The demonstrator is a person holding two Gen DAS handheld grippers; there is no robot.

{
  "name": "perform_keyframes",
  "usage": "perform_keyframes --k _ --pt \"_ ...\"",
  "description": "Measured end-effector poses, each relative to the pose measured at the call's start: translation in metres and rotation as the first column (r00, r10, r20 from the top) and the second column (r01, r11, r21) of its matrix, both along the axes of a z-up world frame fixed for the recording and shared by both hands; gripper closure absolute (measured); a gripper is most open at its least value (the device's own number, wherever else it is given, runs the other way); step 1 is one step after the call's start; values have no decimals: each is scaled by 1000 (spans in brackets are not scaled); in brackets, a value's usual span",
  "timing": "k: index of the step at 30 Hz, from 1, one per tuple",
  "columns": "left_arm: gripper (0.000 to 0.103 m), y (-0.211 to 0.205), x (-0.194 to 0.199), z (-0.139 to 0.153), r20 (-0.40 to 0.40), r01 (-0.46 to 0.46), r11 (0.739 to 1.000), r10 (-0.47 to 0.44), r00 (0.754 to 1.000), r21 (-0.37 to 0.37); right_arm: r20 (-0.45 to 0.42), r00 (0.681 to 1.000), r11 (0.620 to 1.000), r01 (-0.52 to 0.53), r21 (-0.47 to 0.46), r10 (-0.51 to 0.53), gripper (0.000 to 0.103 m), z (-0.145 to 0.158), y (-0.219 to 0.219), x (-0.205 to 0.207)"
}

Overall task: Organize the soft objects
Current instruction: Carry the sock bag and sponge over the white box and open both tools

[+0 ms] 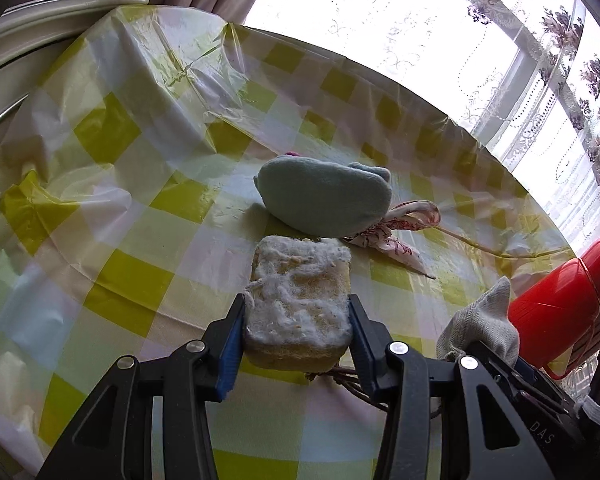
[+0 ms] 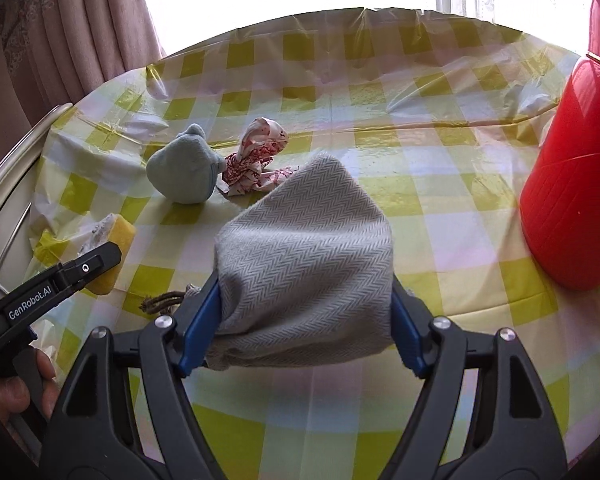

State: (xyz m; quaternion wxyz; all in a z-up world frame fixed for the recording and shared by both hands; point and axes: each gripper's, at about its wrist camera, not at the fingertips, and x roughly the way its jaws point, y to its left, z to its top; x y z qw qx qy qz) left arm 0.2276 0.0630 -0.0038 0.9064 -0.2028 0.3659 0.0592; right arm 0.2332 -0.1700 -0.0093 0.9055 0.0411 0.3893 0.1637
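Note:
My left gripper (image 1: 298,312) is shut on a yellow sponge (image 1: 298,300) with a white fuzzy top, held just above the checked tablecloth. It also shows at the left of the right wrist view, with the sponge (image 2: 114,248) in it. My right gripper (image 2: 306,312) is shut on a grey herringbone drawstring bag (image 2: 304,256), whose cord (image 2: 160,302) trails to the left. The bag (image 1: 484,320) shows at lower right in the left wrist view. A pale blue plush toy (image 1: 324,200) (image 2: 182,170) lies beyond the sponge. A pink floral cloth (image 1: 396,228) (image 2: 256,156) lies beside the plush.
A red plastic jug (image 2: 572,168) (image 1: 556,308) stands at the right. The round table (image 2: 380,92) is covered by a yellow and white checked plastic cloth. A cream chair back (image 1: 60,12) stands at the far left. Curtains and a bright window lie behind.

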Motion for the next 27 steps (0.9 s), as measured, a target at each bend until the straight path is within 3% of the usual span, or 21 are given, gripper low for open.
perform_keyframes --k 17,22,27 --pt "55 -104 -52 34 44 186 982 -187 981 12 28 992 992 122 45 -123 25 28 -126 -95" --pt "55 -149 -68 43 55 288 958 -288 956 8 22 981 981 194 8 -194 25 34 -182 -124" --pt "55 -201 -85 50 60 409 913 -409 911 9 13 961 960 277 -38 -277 25 37 -239 -155"
